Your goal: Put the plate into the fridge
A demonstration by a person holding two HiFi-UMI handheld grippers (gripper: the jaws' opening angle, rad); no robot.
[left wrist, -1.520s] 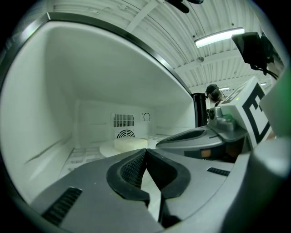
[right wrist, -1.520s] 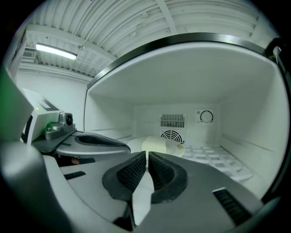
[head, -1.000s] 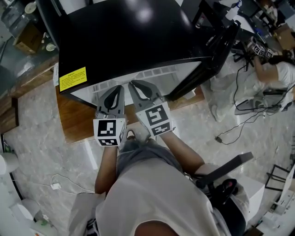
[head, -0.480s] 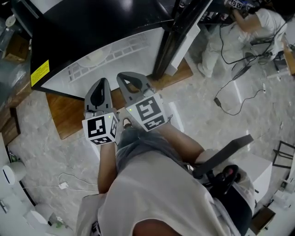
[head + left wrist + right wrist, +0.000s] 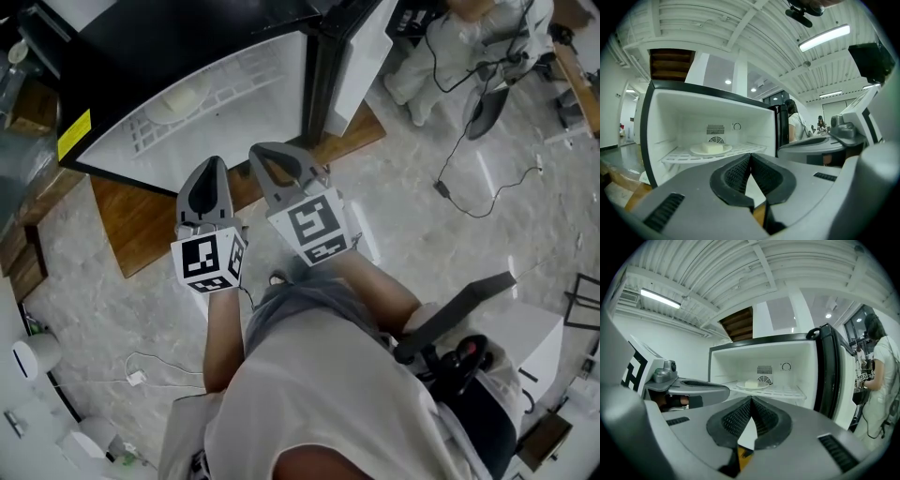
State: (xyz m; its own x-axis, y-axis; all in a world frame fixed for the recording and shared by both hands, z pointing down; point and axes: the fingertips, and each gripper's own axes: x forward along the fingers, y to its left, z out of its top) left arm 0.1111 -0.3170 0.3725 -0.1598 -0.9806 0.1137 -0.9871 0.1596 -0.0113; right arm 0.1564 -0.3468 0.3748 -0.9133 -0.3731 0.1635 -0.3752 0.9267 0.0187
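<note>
Nearest the camera, the person's arms reach forward from the torso, each hand carrying a gripper. The left gripper (image 5: 214,165) is clenched: in the left gripper view its two ribbed pads meet at the tips (image 5: 750,156) with nothing between them. The right gripper (image 5: 258,152) sits just beside it, and it too is clenched and empty, its pads pressed together at the front (image 5: 751,400). Both point roughly level toward the open fridge (image 5: 169,47), and neither touches it.

Below the grippers, in the head view, lies a wooden platform (image 5: 141,220) set on the pale marble floor (image 5: 422,234); the black fridge stands on this platform. A yellow label (image 5: 75,134) is stuck on the fridge's left side.

Beyond the grippers, the white inside of the fridge (image 5: 670,122) is open to view. A white wire shelf (image 5: 740,151) crosses it, and the plate (image 5: 697,151) rests on that shelf, toward the back and left of the middle. A pale block (image 5: 713,147) lies on the plate. The right gripper view shows the same plate (image 5: 759,386) on the shelf (image 5: 787,391), in front of a round vent in the back wall.

The fridge door (image 5: 349,56) stands swung open on the right side (image 5: 829,376).

Farthest off, past the door, another person (image 5: 478,37) in pale clothes stands among cables on the floor (image 5: 883,366).
</note>
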